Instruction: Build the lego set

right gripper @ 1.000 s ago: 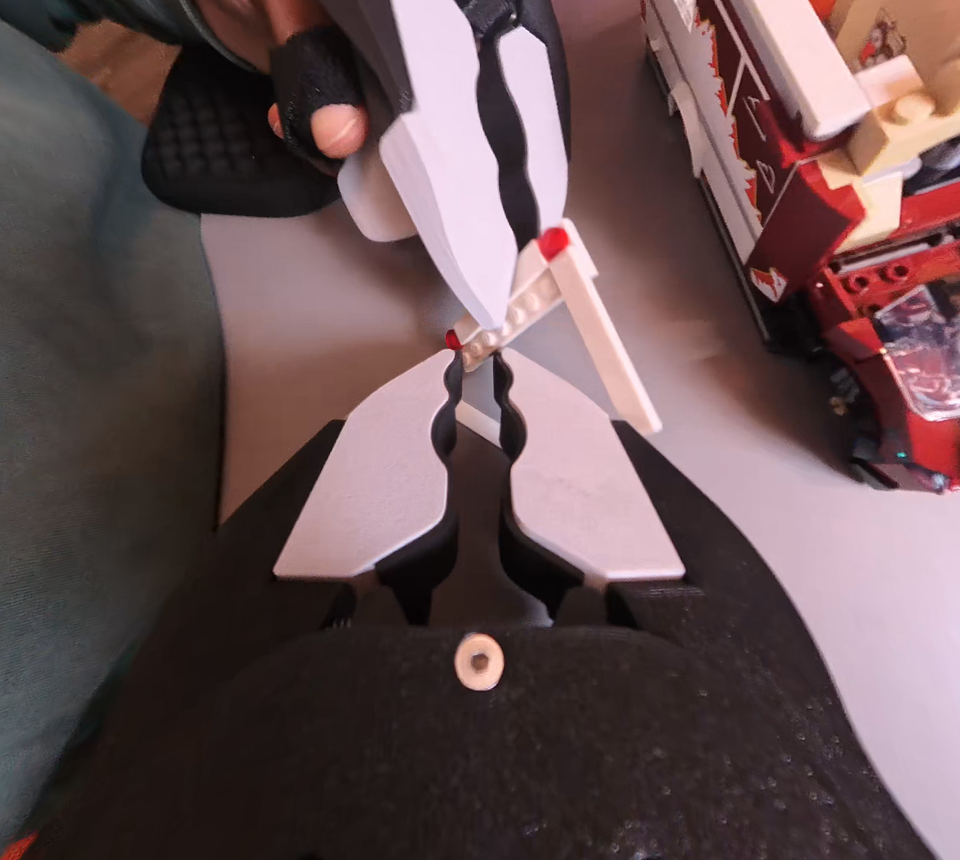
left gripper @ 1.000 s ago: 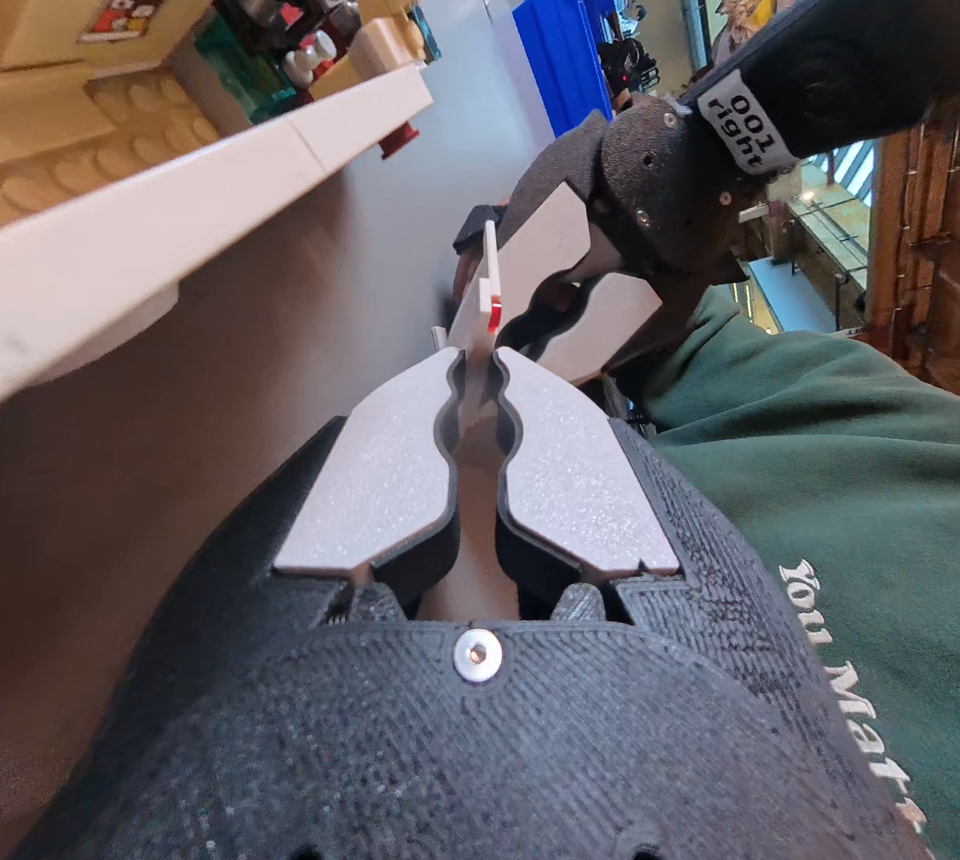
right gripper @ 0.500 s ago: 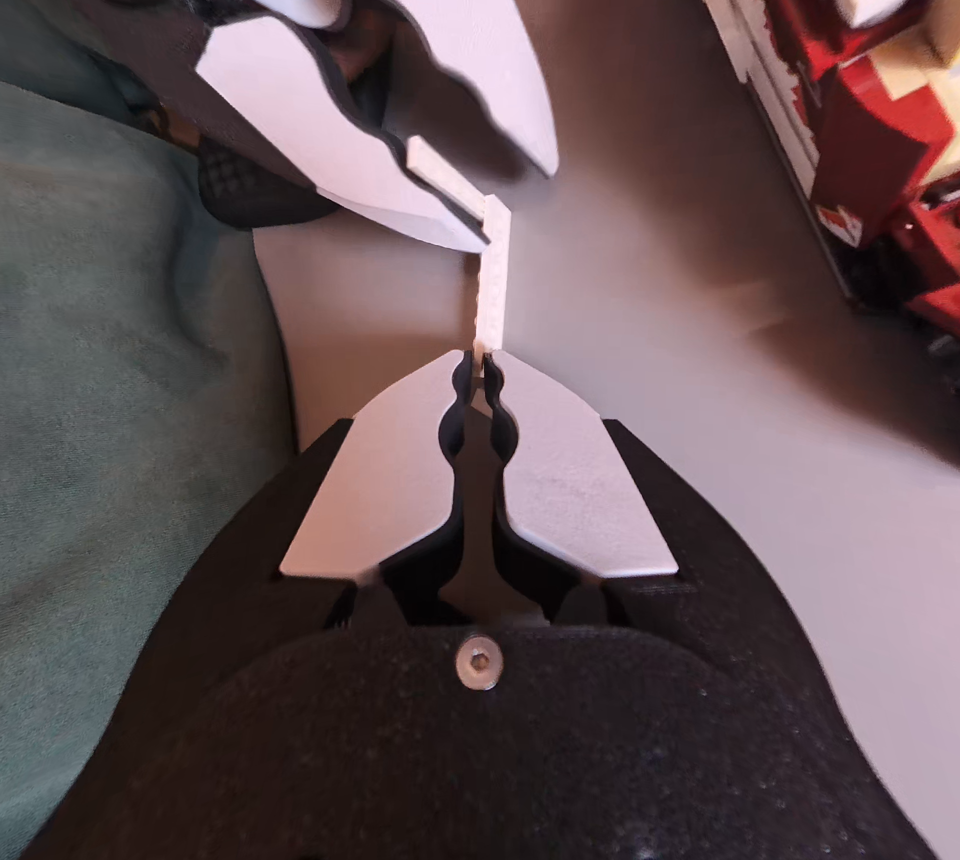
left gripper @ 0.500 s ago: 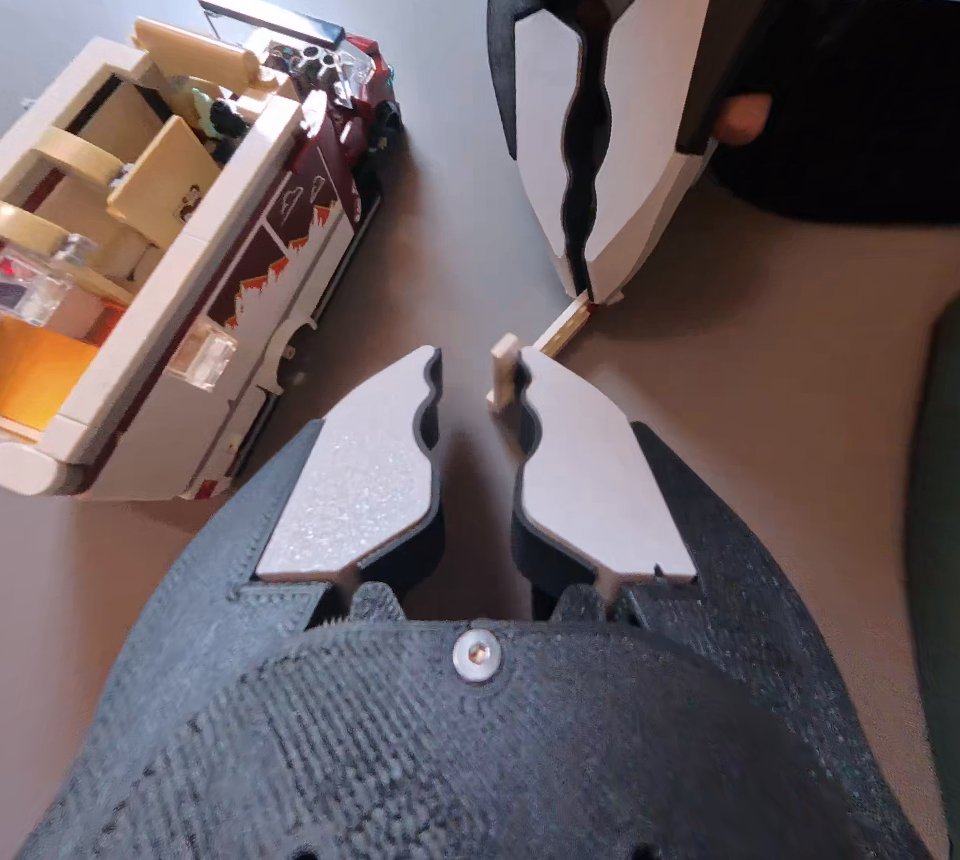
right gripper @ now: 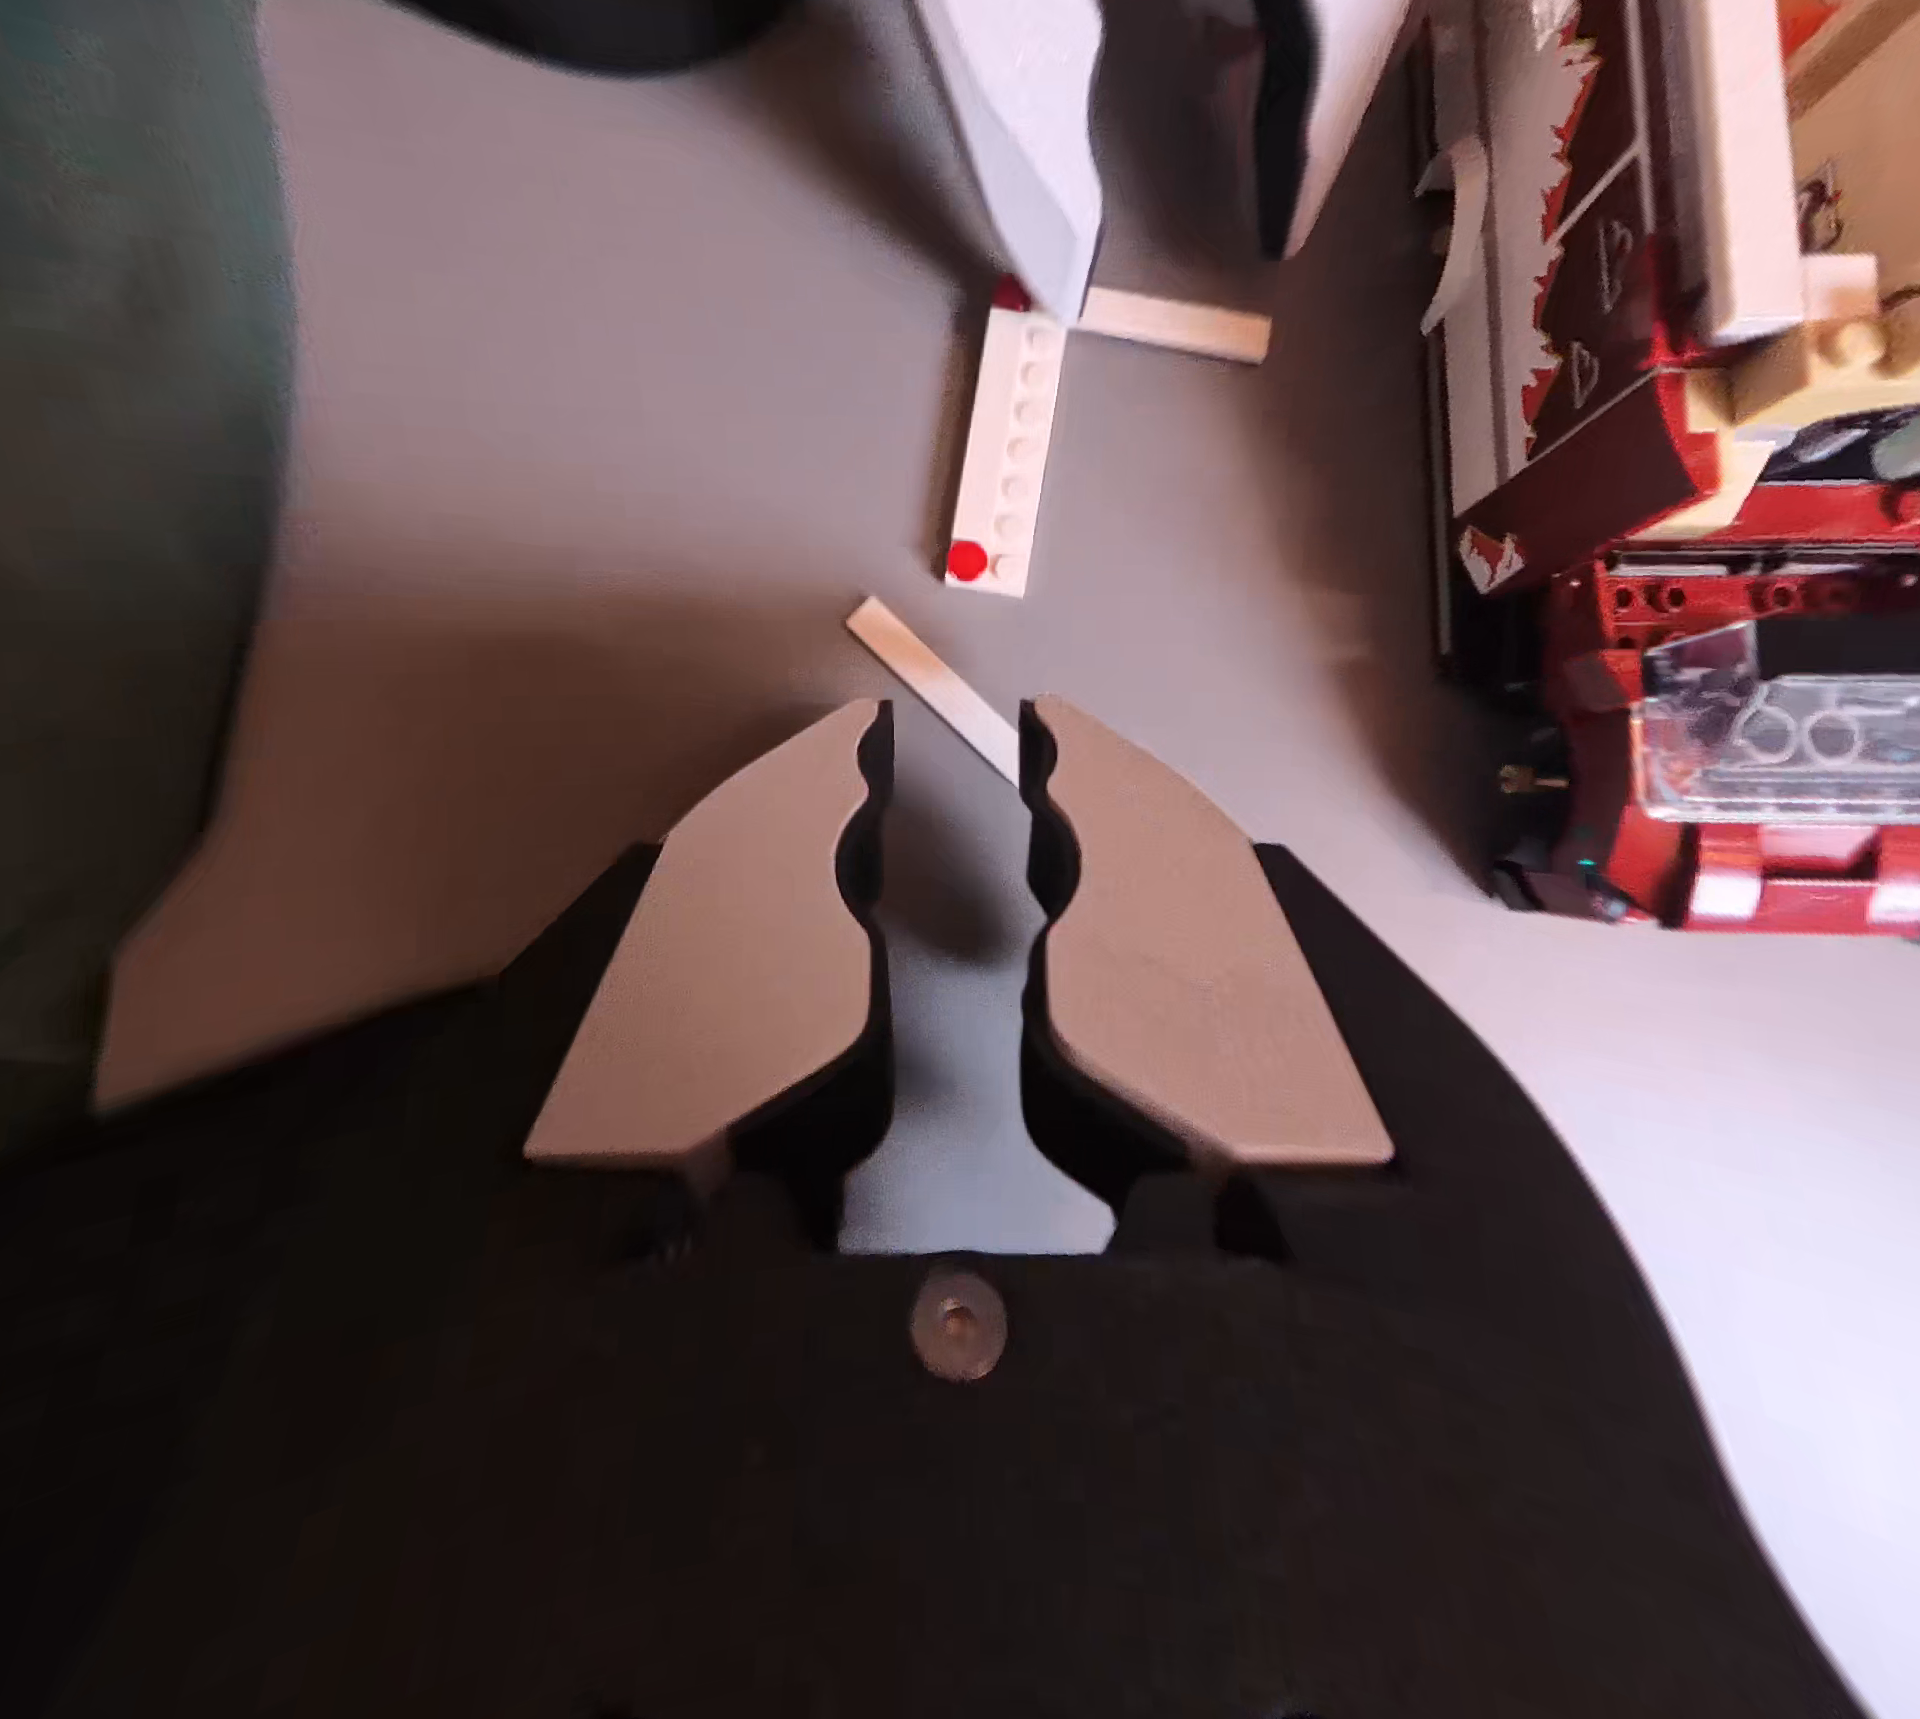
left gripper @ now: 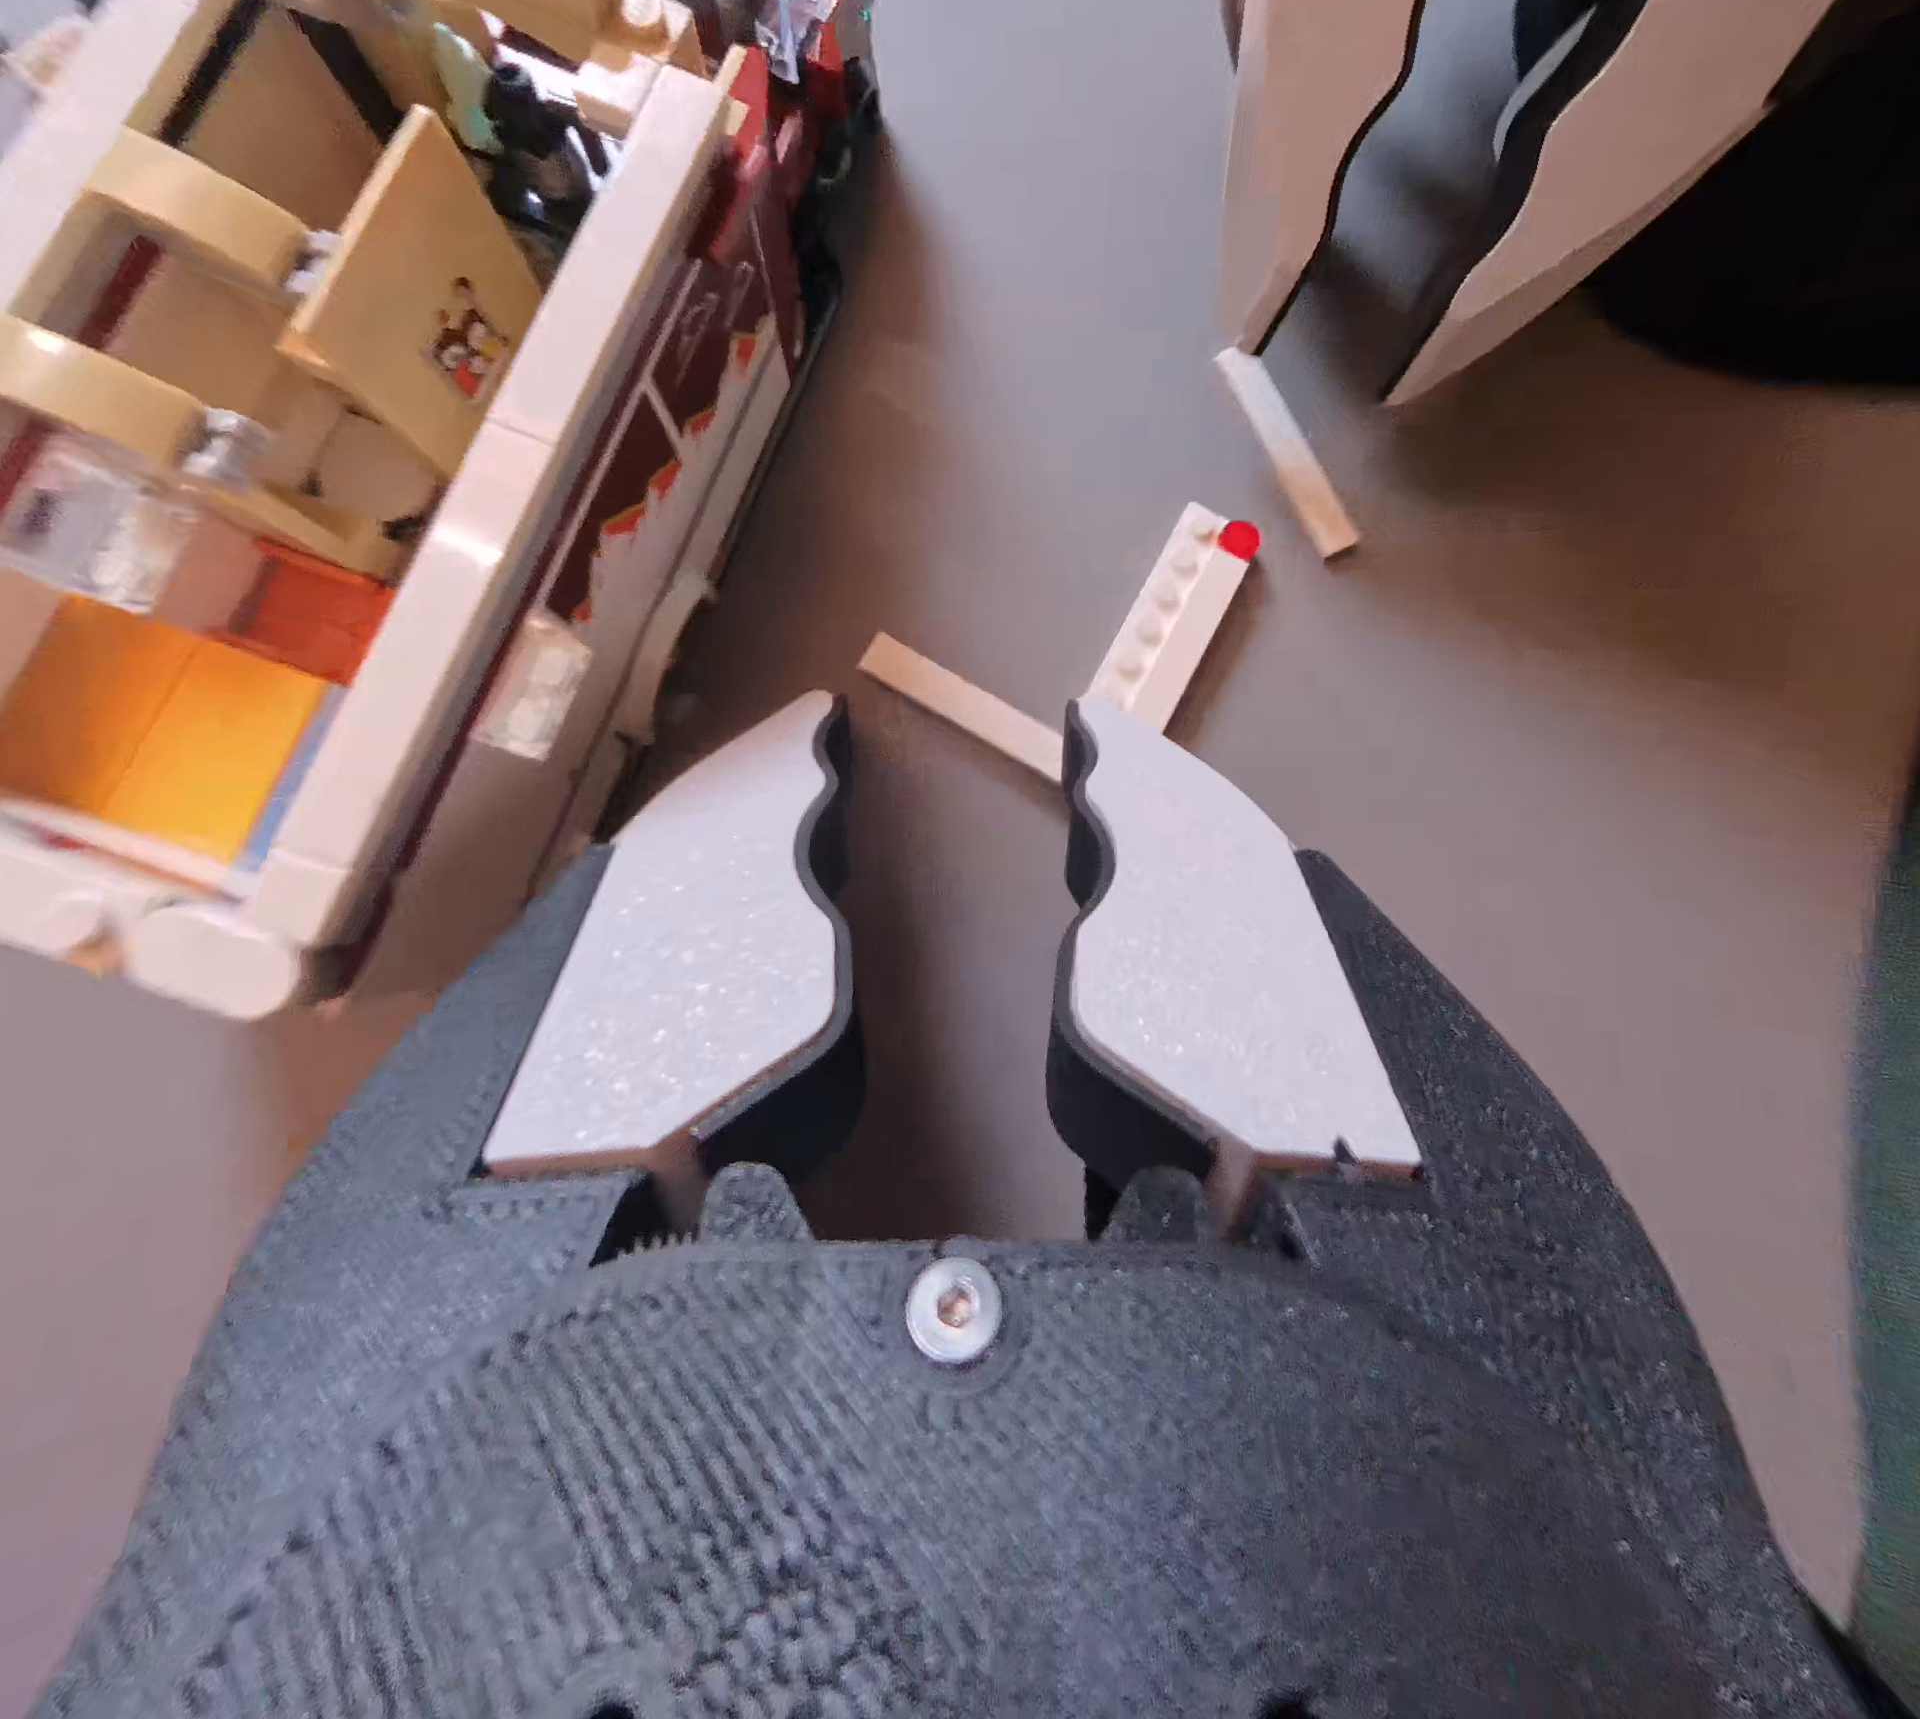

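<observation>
Grey table (left gripper: 1558,838) – three loose bricks, both tongs open

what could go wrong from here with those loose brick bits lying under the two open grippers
1. The left gripper is open with one fingertip over a tan strip and the white studded plate; lowering blindly might knock them.
2. The right gripper hovers open over the other tan strip, which lies flat on the grey table and may be hard to pinch.
3. The brick-built van is close; a swing could bump it.
</observation>
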Tool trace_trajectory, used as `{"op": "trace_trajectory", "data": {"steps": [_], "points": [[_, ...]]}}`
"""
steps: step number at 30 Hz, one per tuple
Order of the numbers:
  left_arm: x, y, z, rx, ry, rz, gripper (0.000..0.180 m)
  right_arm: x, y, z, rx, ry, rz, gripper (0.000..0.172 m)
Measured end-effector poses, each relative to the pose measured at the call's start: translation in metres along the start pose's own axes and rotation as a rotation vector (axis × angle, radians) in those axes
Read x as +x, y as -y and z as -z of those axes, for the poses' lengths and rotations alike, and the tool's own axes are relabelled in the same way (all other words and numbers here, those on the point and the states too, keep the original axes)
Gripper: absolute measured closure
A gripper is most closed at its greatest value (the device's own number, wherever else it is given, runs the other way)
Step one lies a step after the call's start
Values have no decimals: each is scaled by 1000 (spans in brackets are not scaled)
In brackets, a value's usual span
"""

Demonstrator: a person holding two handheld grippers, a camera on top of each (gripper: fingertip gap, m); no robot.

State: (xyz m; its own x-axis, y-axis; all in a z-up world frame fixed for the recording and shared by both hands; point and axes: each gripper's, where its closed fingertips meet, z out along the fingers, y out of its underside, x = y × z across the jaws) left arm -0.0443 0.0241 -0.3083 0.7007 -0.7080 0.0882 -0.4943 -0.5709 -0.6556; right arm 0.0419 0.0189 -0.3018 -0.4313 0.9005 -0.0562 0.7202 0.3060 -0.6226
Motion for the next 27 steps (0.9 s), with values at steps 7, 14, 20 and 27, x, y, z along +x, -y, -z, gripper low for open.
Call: {"op": "trace_trajectory", "data": {"steps": [7,14,20,27], "points": [[32,10,5,-33,-5,-239,146,2,-8,-8,-105,72,125,148],[46,3,-18,-233,-147,-427,143,3,-13,-8,-145,108,139,160],[57,-1,-18,-304,-321,-587,163,-8,-21,-1,-97,132,96,165],[82,-2,-17,-228,-504,-839,163,-27,-10,7,3,180,67,165]]}}
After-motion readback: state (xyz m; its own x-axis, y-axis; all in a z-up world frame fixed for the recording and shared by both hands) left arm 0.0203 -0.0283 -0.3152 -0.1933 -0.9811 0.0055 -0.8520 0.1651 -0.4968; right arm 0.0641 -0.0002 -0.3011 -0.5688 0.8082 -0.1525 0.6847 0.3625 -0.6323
